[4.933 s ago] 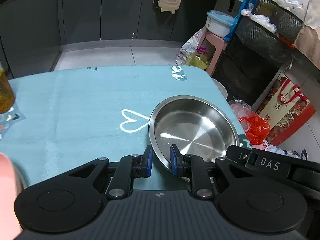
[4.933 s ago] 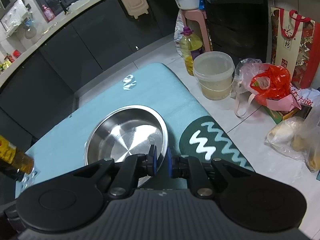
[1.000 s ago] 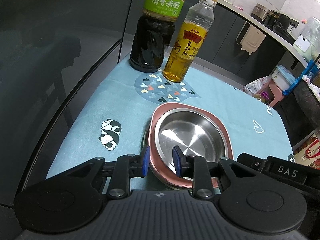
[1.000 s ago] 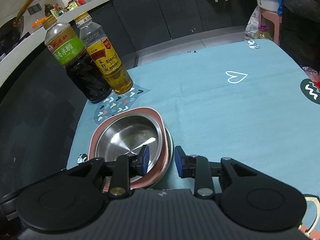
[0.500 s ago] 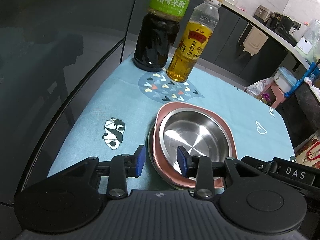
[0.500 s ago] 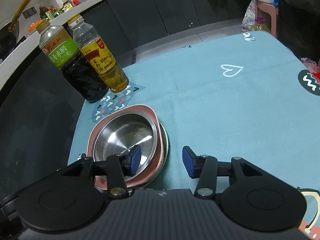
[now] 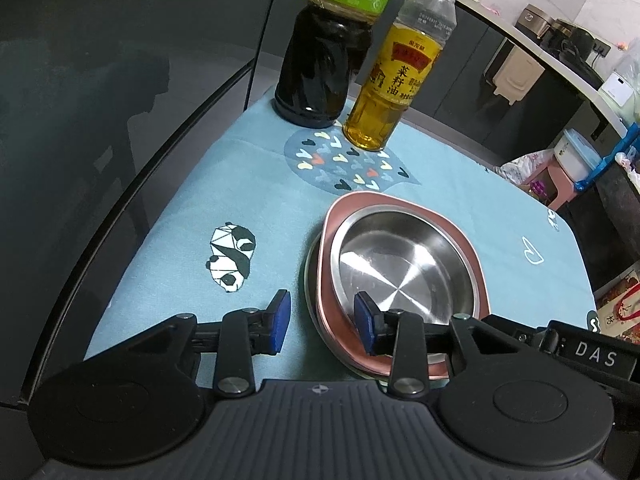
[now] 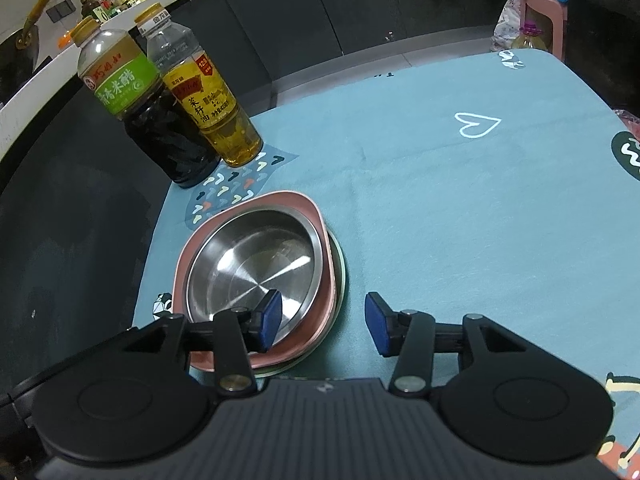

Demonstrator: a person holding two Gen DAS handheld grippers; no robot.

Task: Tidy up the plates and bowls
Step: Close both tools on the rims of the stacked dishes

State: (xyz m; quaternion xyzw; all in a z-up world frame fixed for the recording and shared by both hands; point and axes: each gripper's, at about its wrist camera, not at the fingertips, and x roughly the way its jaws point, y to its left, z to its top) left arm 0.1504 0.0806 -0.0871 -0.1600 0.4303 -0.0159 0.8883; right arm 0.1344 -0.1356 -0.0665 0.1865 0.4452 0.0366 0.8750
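A steel bowl (image 7: 400, 268) sits nested in a pink plate (image 7: 474, 256), which rests on a pale green plate (image 8: 340, 276) on the blue tablecloth. The steel bowl (image 8: 256, 264) and pink plate (image 8: 320, 216) also show in the right wrist view. My left gripper (image 7: 322, 322) is open and empty, its jaws either side of the stack's near left rim. My right gripper (image 8: 322, 322) is open and empty, its jaws either side of the stack's near right rim.
A dark vinegar bottle (image 7: 324, 64) and a yellow oil bottle (image 7: 394, 80) stand behind the stack at the table's far left corner. The tablecloth (image 8: 460, 208) stretches to the right. A dark glass wall (image 7: 100, 100) runs along the left edge.
Both grippers carried the steel bowl from the table's right end onto the pink plate, then opened and let go of it. Over the last second both jaws widened and drew back slightly.
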